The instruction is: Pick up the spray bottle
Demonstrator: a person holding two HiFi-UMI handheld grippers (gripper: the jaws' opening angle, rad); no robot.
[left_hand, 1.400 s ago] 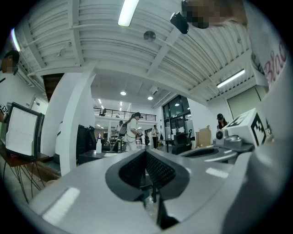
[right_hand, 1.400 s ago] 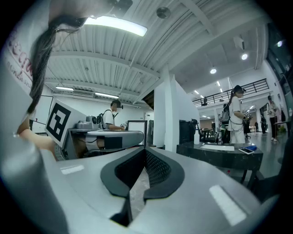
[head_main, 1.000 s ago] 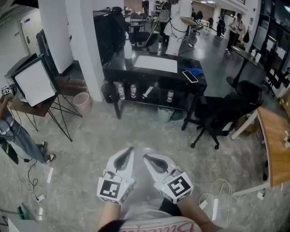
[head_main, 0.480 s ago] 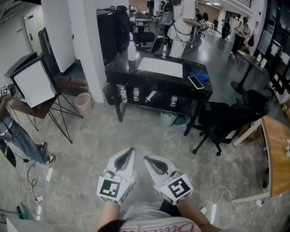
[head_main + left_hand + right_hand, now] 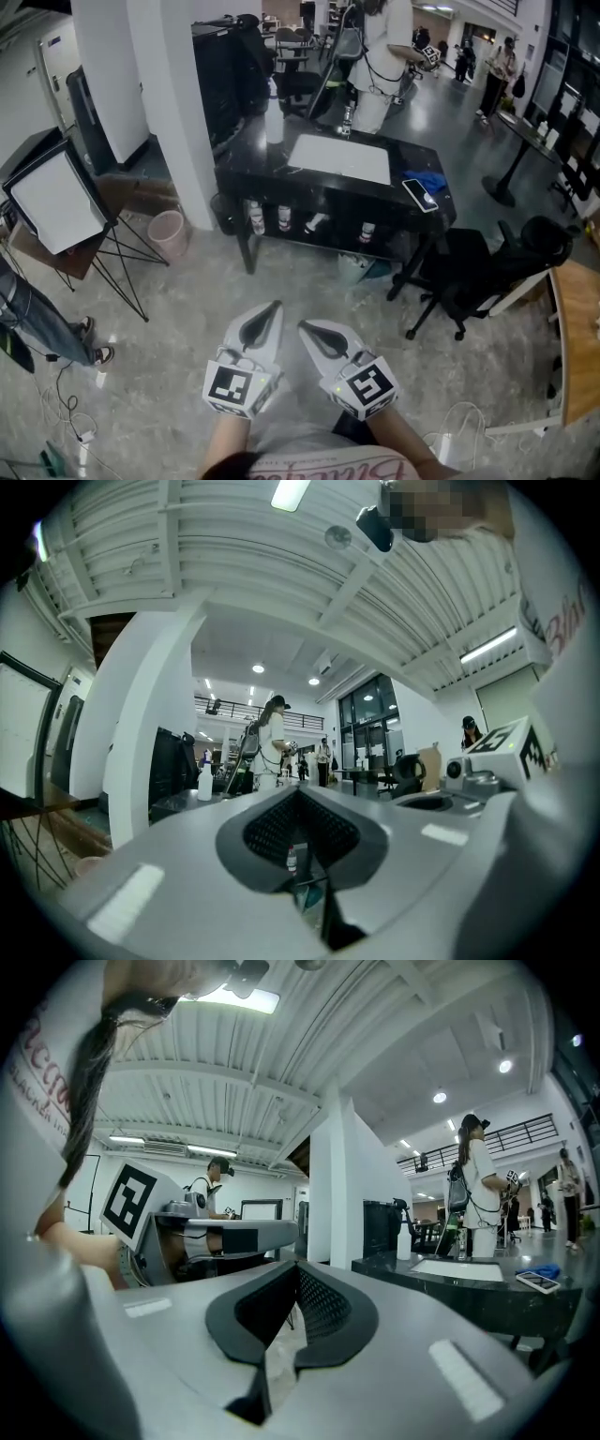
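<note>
The white spray bottle (image 5: 275, 122) stands upright on the far left corner of a black table (image 5: 281, 169), beside a white pillar. It also shows small in the left gripper view (image 5: 204, 782) and the right gripper view (image 5: 404, 1241). My left gripper (image 5: 273, 307) and right gripper (image 5: 303, 327) are held side by side low in the head view, well short of the table, over the grey floor. Both point level toward the table. Both are shut with nothing between the jaws (image 5: 300, 794) (image 5: 298, 1266).
On the table lie a white mat (image 5: 342, 157), a phone (image 5: 420, 192), a blue cloth (image 5: 433, 178) and a small bottle (image 5: 347, 120). Several bottles (image 5: 284, 217) stand on its lower shelf. A person (image 5: 380, 56) stands behind it. A black chair (image 5: 487, 272) is right, a pink bin (image 5: 169, 228) and panel stand (image 5: 56, 202) left.
The table and spray bottle have come nearer and slid slightly right in the head view as I move forward. Both grippers stay side by side and shut.
</note>
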